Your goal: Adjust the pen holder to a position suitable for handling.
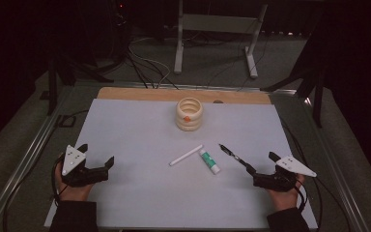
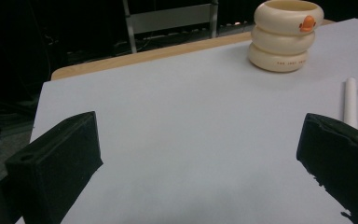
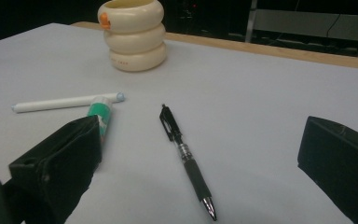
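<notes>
My right gripper rests near the table's front right corner with its jaws spread wide and nothing between them; the black pen lies on the white sheet just ahead of them, its tip nearest me. My left gripper sits wide and empty at the front left; the white stick and the green-and-white tube lie mid-sheet, before the cream ringed holder.

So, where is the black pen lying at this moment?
In the high view the black pen lies flat on the white sheet, just ahead of the right gripper, with the green-and-white tube at its left.
</notes>
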